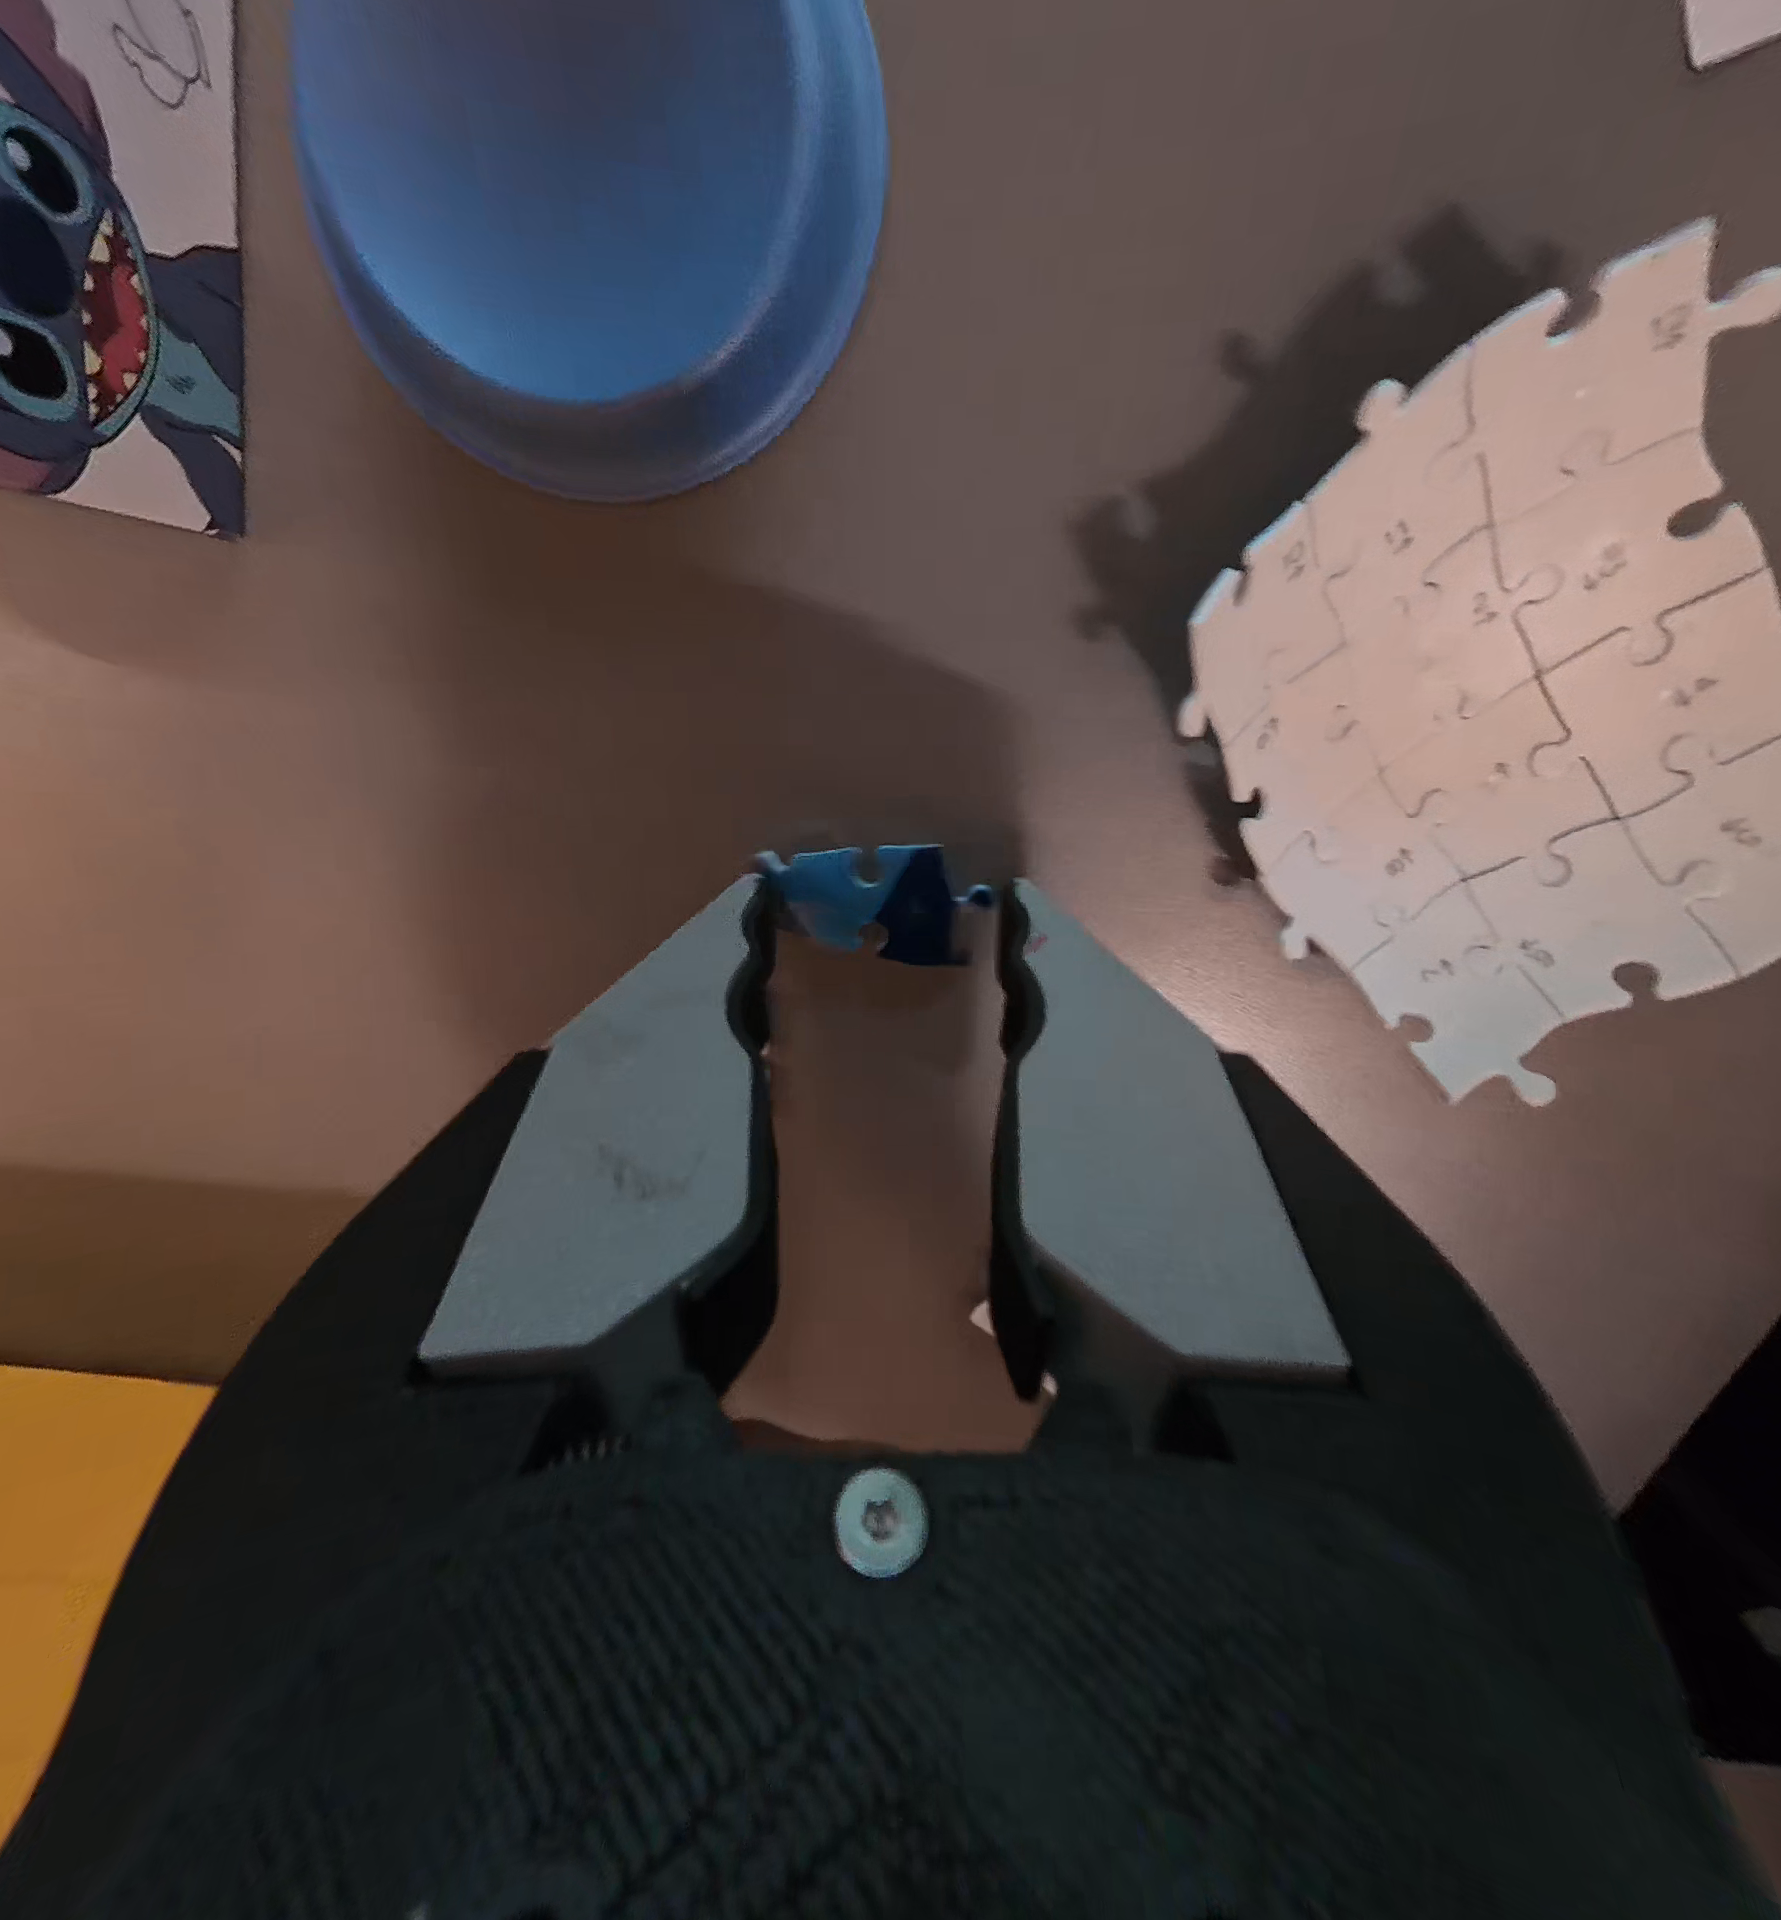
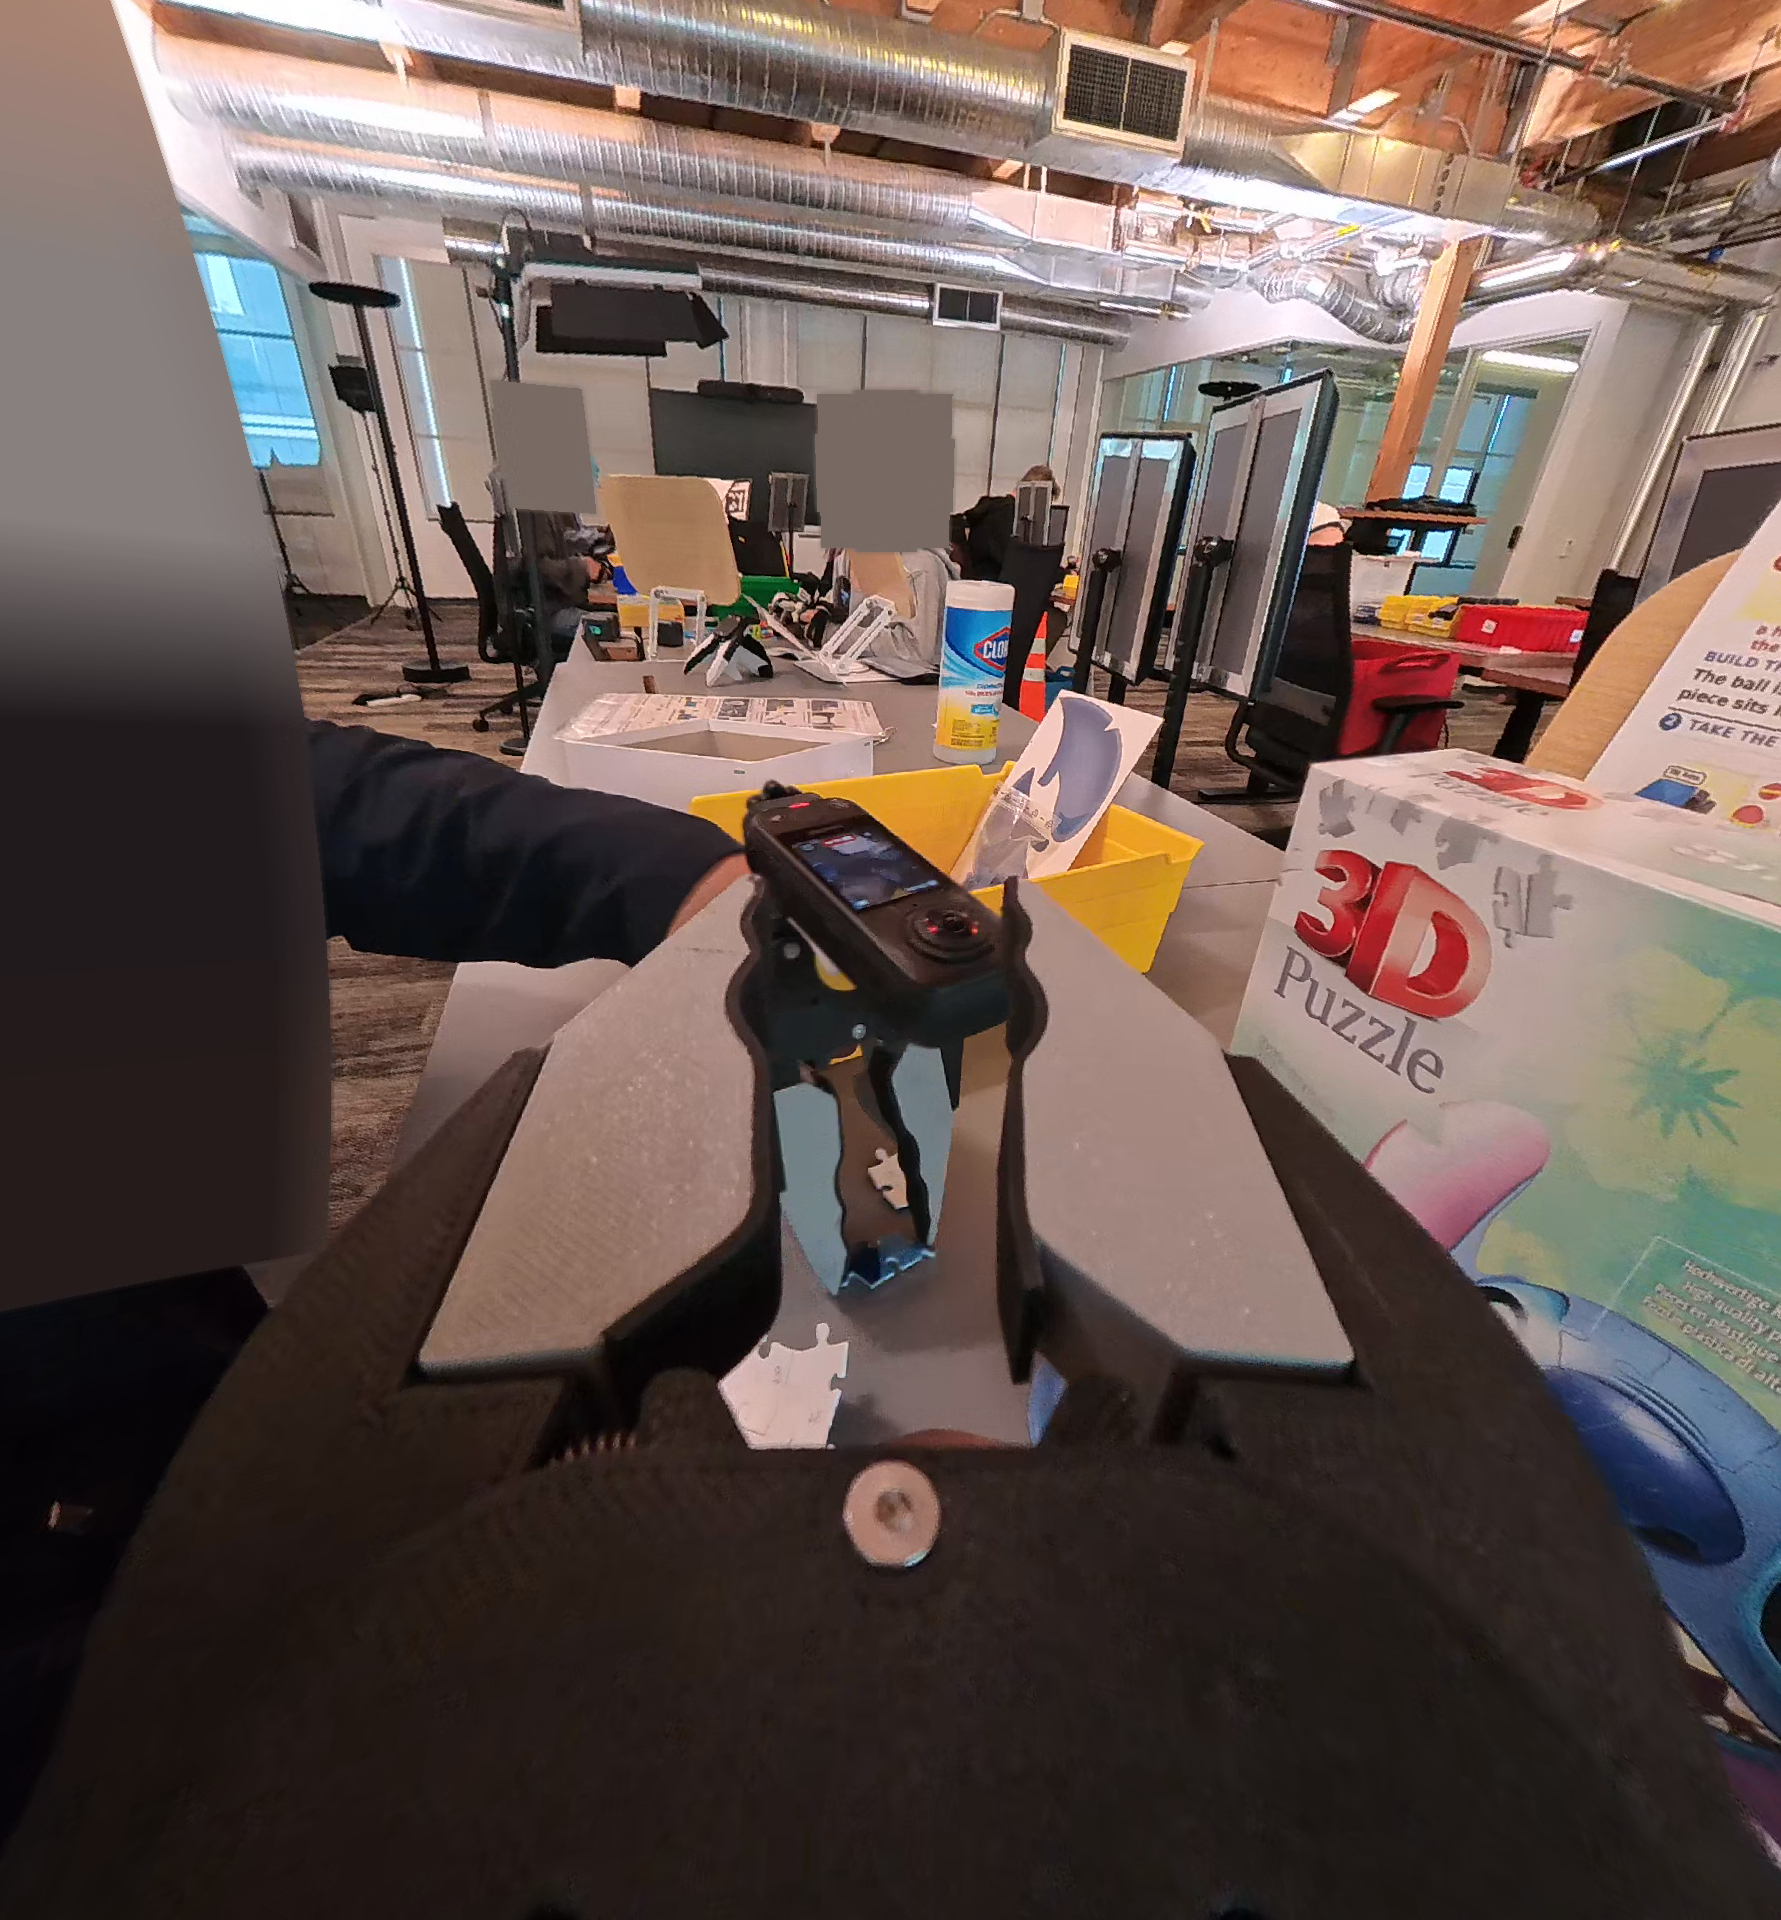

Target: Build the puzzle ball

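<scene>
Left wrist view: the left hand-held gripper (image 1: pixel 881 904) pinches a small blue puzzle piece (image 1: pixel 870 902) at its fingertips, near the assembled white puzzle section (image 1: pixel 1520 675) on the desk (image 1: pixel 553 727); align tabs before pressing. Right wrist view: the right hand-held gripper (image 2: pixel 891 914) hangs released above that section, free to steady it.

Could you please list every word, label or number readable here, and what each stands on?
I leave writing unquoted; these bear it.
Puzzle box: large red and grey print.
Instruction sheet: coloured print.
Wipes canister: a label.
White puzzle section: small marks, blurred.
</scene>
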The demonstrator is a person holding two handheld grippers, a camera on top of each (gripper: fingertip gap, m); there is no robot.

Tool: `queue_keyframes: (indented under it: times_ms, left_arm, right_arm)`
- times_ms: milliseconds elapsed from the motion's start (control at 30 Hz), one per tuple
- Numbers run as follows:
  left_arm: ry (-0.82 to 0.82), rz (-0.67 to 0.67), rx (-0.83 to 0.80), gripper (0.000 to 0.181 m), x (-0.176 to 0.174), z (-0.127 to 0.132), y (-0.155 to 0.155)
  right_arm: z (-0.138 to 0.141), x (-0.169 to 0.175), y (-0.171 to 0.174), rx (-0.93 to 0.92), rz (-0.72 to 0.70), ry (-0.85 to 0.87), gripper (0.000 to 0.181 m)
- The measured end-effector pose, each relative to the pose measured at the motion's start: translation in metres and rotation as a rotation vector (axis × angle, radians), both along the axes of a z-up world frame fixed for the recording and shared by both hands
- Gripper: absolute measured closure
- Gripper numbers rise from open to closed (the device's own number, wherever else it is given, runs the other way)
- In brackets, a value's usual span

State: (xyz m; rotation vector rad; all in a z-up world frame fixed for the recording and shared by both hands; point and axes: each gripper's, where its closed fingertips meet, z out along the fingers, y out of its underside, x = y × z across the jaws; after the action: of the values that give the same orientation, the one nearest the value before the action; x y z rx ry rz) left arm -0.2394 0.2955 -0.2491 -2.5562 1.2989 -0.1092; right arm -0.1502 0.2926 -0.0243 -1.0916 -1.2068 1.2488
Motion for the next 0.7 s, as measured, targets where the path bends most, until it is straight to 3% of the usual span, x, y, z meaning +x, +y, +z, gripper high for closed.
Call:
queue_keyframes:
  times_ms: [267, 367, 533, 700]
  left_arm:
    - [-0.088, 0.002, -0.063, 0.141, 0.003, 0.001, -0.002]
    - [-0.346, 0.035, -0.204, 0.141, 0.025, 0.02, -0.013]
    - [-0.971, 0.021, -0.415, 0.141, 0.053, 0.103, -0.021]
    - [-1.252, -0.066, -0.514, 0.142, 0.045, 0.144, -0.033]
  right_arm:
    - [0.004, 0.006, -0.004, 0.017, -0.002, 0.013, 0.141]
    - [0.0, 0.005, -0.004, 0.006, -0.001, -0.003, 0.141]
    - [-0.025, -0.001, 0.008, -0.021, -0.038, -0.132, 0.139]
    - [-0.051, -0.009, -0.001, -0.015, 0.034, -0.267, 0.138]
